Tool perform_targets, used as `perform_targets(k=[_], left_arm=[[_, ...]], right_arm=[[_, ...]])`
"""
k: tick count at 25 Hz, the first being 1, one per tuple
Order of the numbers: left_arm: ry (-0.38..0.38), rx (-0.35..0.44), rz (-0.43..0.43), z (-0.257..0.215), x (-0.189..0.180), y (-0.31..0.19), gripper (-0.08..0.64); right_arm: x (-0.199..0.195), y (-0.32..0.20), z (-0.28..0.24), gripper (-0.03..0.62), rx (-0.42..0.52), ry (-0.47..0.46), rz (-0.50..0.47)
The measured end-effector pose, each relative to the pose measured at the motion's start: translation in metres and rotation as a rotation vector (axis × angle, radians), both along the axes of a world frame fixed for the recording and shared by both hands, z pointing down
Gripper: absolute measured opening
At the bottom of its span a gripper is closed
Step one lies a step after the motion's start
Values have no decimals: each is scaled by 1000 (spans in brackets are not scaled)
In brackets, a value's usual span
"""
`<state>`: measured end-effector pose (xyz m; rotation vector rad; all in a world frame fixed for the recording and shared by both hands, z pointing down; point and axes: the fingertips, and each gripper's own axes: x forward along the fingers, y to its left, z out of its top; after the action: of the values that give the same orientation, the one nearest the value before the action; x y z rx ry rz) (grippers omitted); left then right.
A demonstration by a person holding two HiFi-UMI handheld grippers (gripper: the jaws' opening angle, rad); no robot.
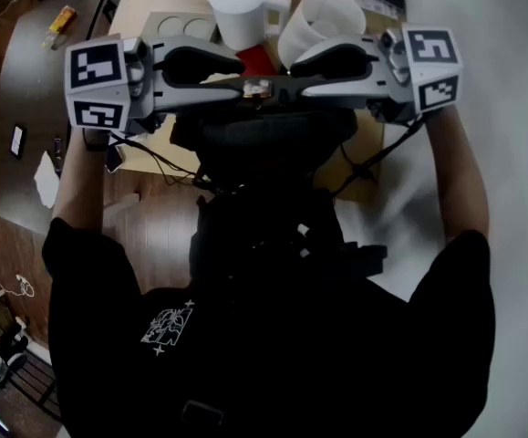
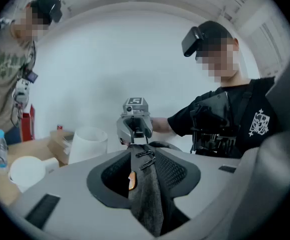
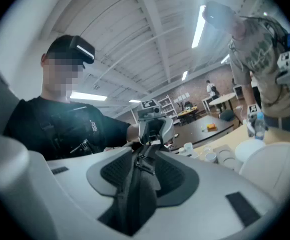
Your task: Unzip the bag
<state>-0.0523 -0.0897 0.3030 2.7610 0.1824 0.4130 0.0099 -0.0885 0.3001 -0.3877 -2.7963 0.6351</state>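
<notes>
Dark bag (image 1: pixel 264 162) hangs in front of the person's chest, pinched at its top edge from the left and the right.
The bag is soft, limp cloth and likely light; it sags below the grip and will probably fold rather than resist, so one side must anchor the fabric while the other draws a zip pull (image 2: pixel 146 159); the small metal pulls look thin and slippery, best taken flat between the pads; the left gripper (image 1: pixel 232 82) is clamped on a grey fold of the bag beside those pulls; the right gripper (image 1: pixel 295 82) is likewise clamped on dark cloth, its tips close to the left's; on the far table (image 1: pixel 154 7) stands a white jug (image 1: pixel 243 12).
</notes>
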Motion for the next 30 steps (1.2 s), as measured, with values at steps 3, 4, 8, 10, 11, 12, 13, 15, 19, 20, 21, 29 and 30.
perform_targets(k=[3, 4, 8, 10, 11, 12, 13, 15, 19, 20, 21, 29, 30], left_arm=[[-36, -168, 130, 13, 5, 2, 156], [-57, -221, 177, 16, 6, 3, 156], [-197, -366, 377, 27, 15, 16, 192], [-259, -427, 448, 32, 18, 17, 206], [-281, -462, 479, 34, 19, 18, 206], [-299, -498, 511, 35, 19, 19, 206], [-313, -536, 545, 35, 20, 20, 206], [-343, -605, 611, 34, 22, 22, 206], [-390, -698, 701, 28, 29, 25, 206], [-378, -716, 728, 24, 29, 28, 206], [-359, -732, 757, 19, 28, 31, 206], [-324, -652, 739, 15, 33, 22, 206], [-332, -639, 737, 16, 33, 21, 204]], right_arm=[[-2, -1, 12, 192, -116, 120, -110], [-3, 1, 17, 192, -139, 175, -150], [-7, 12, 35, 199, -200, 391, -309], [-11, 13, 40, 199, -244, 460, -358], [-13, 13, 41, 199, -272, 482, -375], [-16, 13, 41, 199, -305, 498, -390], [-18, 13, 41, 199, -340, 511, -409], [-20, 17, 38, 199, -410, 530, -457], [-19, 23, 28, 175, -428, 524, -567], [-18, 24, 26, 157, -412, 515, -584], [-18, 24, 24, 149, -398, 509, -590], [-15, 11, 21, 115, -292, 479, -511], [-16, 10, 20, 113, -267, 480, -506]])
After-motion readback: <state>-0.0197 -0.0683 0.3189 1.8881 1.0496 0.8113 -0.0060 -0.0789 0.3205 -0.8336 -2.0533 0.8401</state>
